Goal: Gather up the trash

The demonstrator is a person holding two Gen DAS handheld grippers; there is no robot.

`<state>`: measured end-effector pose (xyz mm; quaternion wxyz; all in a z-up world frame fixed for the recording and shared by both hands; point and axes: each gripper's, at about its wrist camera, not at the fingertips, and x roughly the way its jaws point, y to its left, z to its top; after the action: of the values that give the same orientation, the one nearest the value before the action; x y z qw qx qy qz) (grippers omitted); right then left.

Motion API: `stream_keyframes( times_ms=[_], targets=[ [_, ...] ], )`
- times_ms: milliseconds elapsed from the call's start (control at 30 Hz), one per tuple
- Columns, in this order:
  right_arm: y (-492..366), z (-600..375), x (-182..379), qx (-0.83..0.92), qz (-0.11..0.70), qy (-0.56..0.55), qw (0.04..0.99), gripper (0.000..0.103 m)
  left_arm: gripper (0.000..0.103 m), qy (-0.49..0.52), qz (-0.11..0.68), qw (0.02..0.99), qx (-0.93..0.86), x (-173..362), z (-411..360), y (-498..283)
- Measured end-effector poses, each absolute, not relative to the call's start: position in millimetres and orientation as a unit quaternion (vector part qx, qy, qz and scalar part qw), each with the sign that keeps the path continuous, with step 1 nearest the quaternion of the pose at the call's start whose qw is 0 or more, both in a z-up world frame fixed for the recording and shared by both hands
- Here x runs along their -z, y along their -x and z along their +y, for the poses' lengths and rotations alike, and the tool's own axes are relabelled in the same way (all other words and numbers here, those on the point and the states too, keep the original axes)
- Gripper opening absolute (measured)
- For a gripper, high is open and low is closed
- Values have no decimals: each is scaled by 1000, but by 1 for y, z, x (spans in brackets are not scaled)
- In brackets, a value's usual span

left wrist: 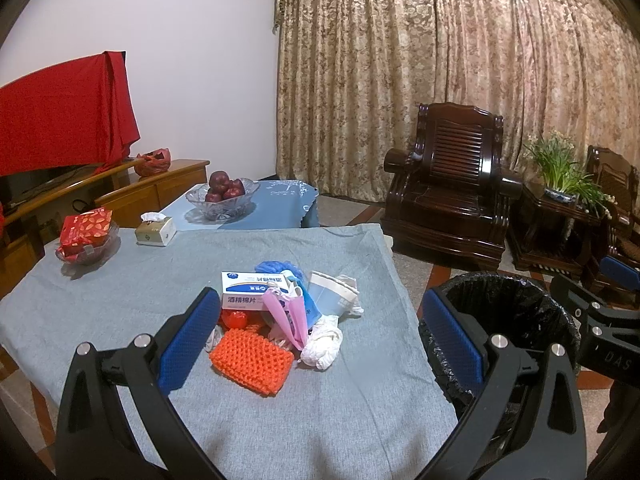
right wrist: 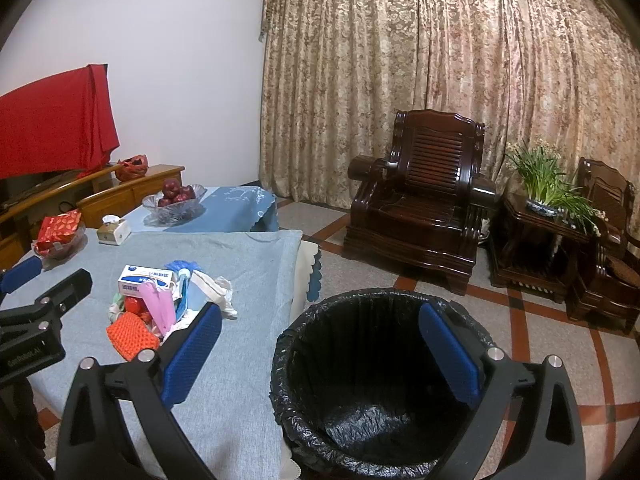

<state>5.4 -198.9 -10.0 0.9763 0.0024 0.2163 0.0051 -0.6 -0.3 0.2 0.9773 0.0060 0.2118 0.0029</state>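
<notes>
My left gripper (left wrist: pixel 316 344) is spread wide and empty above the grey-clothed desk (left wrist: pixel 100 304), with the trash pile (left wrist: pixel 280 312) straight ahead between its blue pads; the orange knitted pouch (left wrist: pixel 251 360) is nearest, its long axis running left to right. My right gripper (right wrist: pixel 320 356), also spread and empty, hangs over the black-lined bin (right wrist: pixel 360 400) standing just right of the desk, so the left is nearer the pile. What lies beneath the alcohol-pad box (left wrist: pixel 254 291) and pink wrapper (left wrist: pixel 286 316) I can't make out.
</notes>
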Motion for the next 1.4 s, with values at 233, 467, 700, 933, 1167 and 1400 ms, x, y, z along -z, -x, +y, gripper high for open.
stream_keyframes(
  times_ms=[233,467,700,933,1167,1400],
  targets=[
    [-6,-197,10,-5,216,-2,976,97,98,-6,212,977,-3,0,0,1],
    [-4,-203,9,-5,217,-2,976,97,98,-6,212,977,-3,0,0,1],
    [-4,-203,9,-5,217,-2,976,97,98,-7,213,977,-3,0,0,1],
    [-4,-203,10,-5,217,-2,976,97,98,-7,214,977,-3,4,5,-5],
    [-4,-203,10,-5,218,-2,976,97,98,-7,214,977,-3,4,5,-6],
    [-4,-203,10,-5,218,-2,976,97,98,-7,214,977,-3,5,5,-6]
  ],
)
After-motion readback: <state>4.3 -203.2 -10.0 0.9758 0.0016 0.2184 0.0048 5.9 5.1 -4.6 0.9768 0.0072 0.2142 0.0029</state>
